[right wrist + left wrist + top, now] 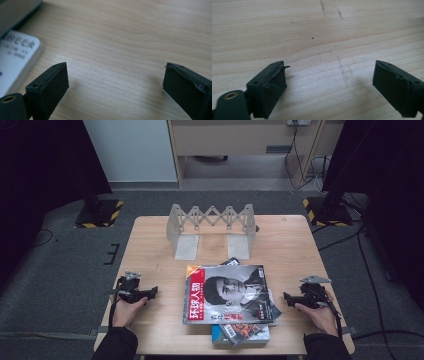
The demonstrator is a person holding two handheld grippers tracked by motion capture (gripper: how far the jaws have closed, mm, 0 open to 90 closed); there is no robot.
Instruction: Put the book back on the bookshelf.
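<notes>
Centrally, magazine stack (227,295) on table (150,240), between 2 released tongs, left tongs (152,292), right tongs (286,296).

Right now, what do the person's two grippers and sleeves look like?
Both the left gripper and the right gripper are black, with two blocky black jaws each. A grey three-cornered plate sits on top of each, and a black cable trails back past each hand. The sleeves are dark, probably black.

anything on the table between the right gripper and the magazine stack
Nothing visible: bare table lies between the open right gripper and the magazine topping the stack.
</notes>
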